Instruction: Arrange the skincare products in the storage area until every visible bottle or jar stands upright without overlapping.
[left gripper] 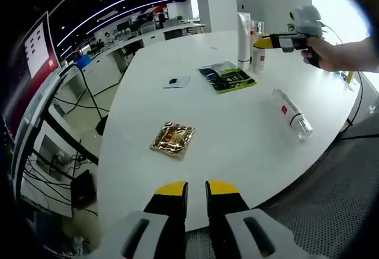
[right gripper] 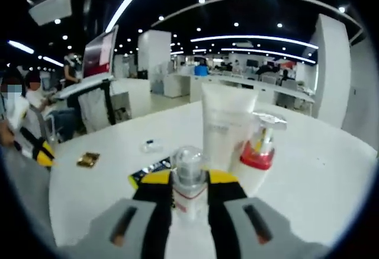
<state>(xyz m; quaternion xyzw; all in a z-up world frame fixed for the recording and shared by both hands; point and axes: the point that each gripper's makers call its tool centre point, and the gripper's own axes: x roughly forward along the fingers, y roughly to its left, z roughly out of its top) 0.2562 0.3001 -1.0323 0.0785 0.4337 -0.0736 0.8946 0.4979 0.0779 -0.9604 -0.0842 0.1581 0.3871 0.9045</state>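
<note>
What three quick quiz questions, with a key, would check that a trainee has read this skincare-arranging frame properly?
1. True or false: the clear bottle with the red label is standing upright on the white table.
2. What is the right gripper closed around?
A. the gold foil packet
B. a small clear-capped bottle
C. the white tube
3. Fill in: the left gripper holds ____.

Key
1. False; in the left gripper view it lies on its side.
2. B; the bottle sits between the jaws, just in front of the tube and a red-collared pump bottle.
3. Nothing; its jaws sit nearly together with nothing between them.
</note>
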